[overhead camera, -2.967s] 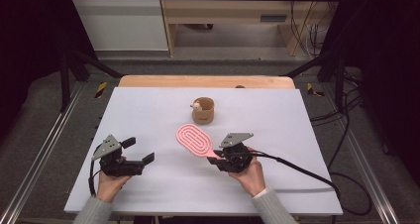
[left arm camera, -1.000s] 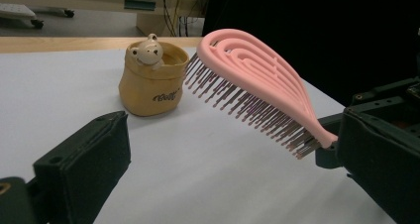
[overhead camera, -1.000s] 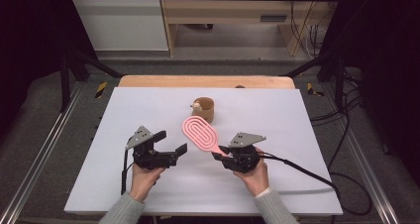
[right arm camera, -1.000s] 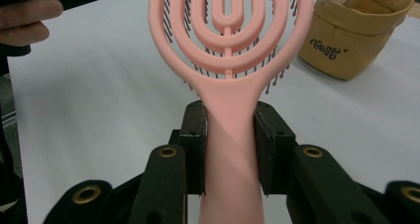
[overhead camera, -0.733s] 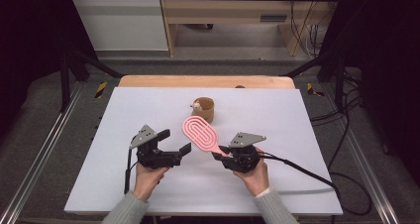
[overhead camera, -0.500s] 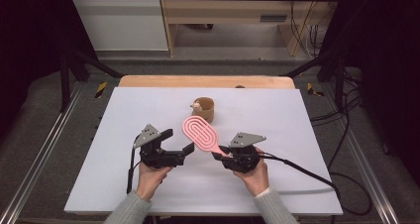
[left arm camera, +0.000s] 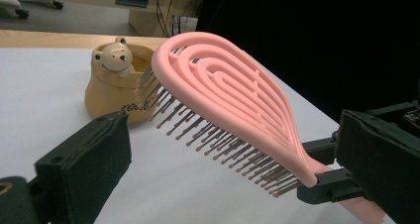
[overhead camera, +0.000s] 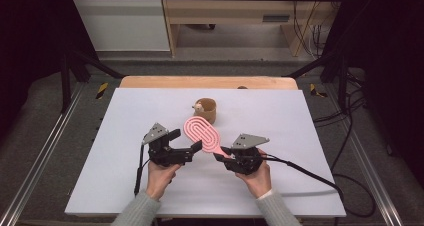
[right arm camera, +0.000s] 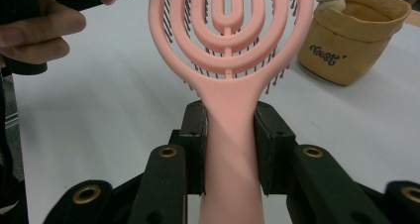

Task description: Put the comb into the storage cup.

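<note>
High view: right claw clamped on the handle of the pink brush, holding it lifted off the white surface, head angled up and away toward the bear pot. Left claw sits just beside the brush head, jaws spread, gripping nothing.

Right gripper view: both jaw pads press flat on either side of the handle, just below where it widens into the head. Grip looks square and centred. A hand with the other claw shows at upper left.

Left gripper view: brush head hangs between the two open jaws, bristles pointing down and toward the near jaw, ribbed back toward the far one. Neither pad touching yet, as far as I can tell.

Judgement on the step: looks like a hand-over or a two-claw hold on the head. To do it well, close the left claw on the solid rim of the head rather than on the bristles, which would bend and slip. Keep the right claw clamped until the left has firm contact. Slow closing; the open ribs give little flat area.

Containers: bear pot stands upright behind the brush, tan, soft-looking, a small bear figure at its rim. Inside is not visible from any angle here; contents cannot be told. Brush is near the pot, not in it.
</note>
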Tool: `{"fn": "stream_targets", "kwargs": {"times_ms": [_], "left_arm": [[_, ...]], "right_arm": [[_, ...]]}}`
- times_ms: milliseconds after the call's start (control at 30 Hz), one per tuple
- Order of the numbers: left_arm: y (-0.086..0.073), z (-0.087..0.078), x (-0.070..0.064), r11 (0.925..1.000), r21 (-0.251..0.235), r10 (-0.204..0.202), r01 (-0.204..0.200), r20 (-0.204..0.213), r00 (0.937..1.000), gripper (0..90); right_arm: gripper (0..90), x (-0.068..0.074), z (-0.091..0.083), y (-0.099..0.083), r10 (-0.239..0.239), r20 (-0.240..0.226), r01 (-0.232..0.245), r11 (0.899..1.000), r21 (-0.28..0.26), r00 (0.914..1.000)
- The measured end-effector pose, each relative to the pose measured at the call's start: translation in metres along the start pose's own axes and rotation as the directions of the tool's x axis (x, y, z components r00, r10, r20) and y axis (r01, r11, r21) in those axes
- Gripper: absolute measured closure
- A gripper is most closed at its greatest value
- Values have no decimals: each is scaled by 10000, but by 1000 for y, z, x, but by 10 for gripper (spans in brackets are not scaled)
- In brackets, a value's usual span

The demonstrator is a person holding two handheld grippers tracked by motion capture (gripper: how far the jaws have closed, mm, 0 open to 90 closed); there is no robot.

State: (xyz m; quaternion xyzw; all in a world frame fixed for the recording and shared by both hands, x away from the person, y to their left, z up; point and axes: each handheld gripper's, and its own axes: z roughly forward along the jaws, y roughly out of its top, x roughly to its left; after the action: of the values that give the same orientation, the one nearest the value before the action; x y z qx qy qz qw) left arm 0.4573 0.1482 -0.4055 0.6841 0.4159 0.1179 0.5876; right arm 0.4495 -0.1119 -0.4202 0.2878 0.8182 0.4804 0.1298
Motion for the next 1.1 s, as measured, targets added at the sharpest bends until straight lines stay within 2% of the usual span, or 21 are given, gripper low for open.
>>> {"fn": "stream_targets", "kwargs": {"times_ms": [300, 467, 767, 1100], "left_arm": [[-4, 9, -4, 9998, 128, -140, 137, 215, 9997, 99], [-5, 13, -7, 9995, 133, -280, 275, 422, 9987, 190], [-7, 17, -9, 9986, 67, -535, 533, 433, 9976, 349], [-6, 18, -7, 9940, 20, -1095, 1096, 523, 9926, 407]], "right_arm": [[701, 1, -1, 0, -29, -32, 28, 9999, -118, 10000], [701, 1, -1, 0, -33, -48, 33, 9998, -177, 10000], [701, 2, -2, 0, -70, -146, 65, 9994, -351, 9999], [700, 3, 0, 0, -103, -288, 92, 9992, -386, 9995]]}}
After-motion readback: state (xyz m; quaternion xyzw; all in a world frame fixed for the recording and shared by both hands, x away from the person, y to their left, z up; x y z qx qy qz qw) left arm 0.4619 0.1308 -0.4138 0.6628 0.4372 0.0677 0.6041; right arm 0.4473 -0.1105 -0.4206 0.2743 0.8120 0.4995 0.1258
